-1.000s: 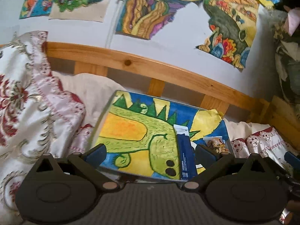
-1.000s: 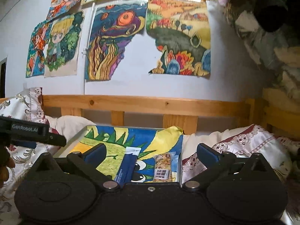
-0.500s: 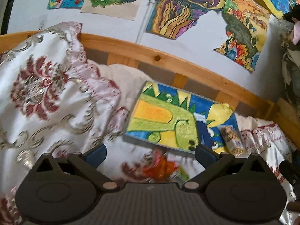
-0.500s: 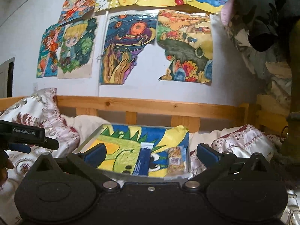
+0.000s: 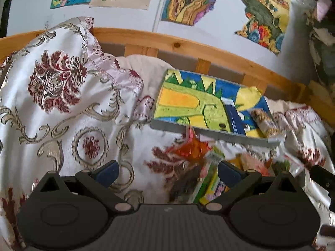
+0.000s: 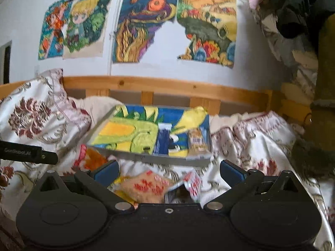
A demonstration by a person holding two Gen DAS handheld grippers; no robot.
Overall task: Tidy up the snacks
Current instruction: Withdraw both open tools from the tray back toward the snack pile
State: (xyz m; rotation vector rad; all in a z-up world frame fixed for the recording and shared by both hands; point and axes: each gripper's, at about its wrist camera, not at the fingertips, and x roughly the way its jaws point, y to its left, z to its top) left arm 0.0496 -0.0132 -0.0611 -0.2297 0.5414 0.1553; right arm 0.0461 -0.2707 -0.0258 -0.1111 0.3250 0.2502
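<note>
Left wrist view: my left gripper [image 5: 166,170] hangs over the bedspread [image 5: 90,129] with its jaws spread wide and nothing between them. Past the right fingertip lies a blurred heap of loose snacks: an orange wrapper [image 5: 193,149] just in front of the tray [image 5: 167,126], and a green-and-yellow packet [image 5: 208,179] touching the fingertip's inner side. On the tray, which rests on the bed against the wooden rail [image 5: 188,44], a blue bar [image 5: 233,116] and a tan packet [image 5: 263,121] lie side by side at the right end.

From the right wrist, my right gripper [image 6: 168,170] is also wide open and empty. A tan pouch with red print [image 6: 146,186] sits on the bedspread between its fingers, with a small red-and-white packet [image 6: 193,183] beside it. Behind them stands the tray with the same blue bar [image 6: 162,141] and tan packet [image 6: 195,141]. At the left edge, part of my other gripper shows.
</note>
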